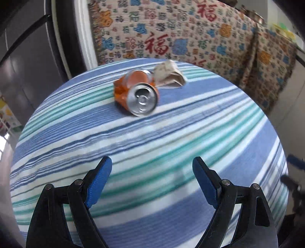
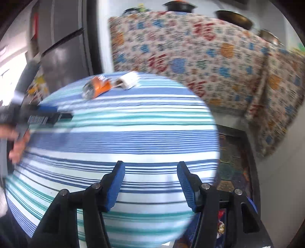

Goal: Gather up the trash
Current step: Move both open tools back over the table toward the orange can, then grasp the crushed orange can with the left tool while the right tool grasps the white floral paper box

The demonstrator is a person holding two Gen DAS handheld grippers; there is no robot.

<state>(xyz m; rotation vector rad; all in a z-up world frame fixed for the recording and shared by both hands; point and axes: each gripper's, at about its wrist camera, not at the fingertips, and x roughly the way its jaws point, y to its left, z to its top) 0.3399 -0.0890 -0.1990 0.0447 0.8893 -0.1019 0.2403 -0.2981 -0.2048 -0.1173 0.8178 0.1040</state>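
A crushed orange soda can (image 1: 138, 93) lies on its side on the round table with the blue, white and teal striped cloth (image 1: 152, 152), its silver end facing me. A crumpled beige paper scrap (image 1: 169, 75) lies just behind it to the right, touching or nearly touching it. My left gripper (image 1: 152, 167) is open and empty, above the cloth, well short of the can. In the right wrist view the can (image 2: 97, 87) and the paper (image 2: 127, 81) sit at the table's far edge. My right gripper (image 2: 150, 171) is open and empty over the near part of the table. The left gripper (image 2: 47, 116) shows at the left, held by a hand.
A sofa or bench under a patterned cloth with red characters (image 1: 190, 34) stands behind the table. A grey refrigerator (image 2: 63, 47) stands at the left. Metal pots (image 2: 234, 18) sit on top of the covered furniture. A patterned floor (image 2: 234, 162) lies right of the table.
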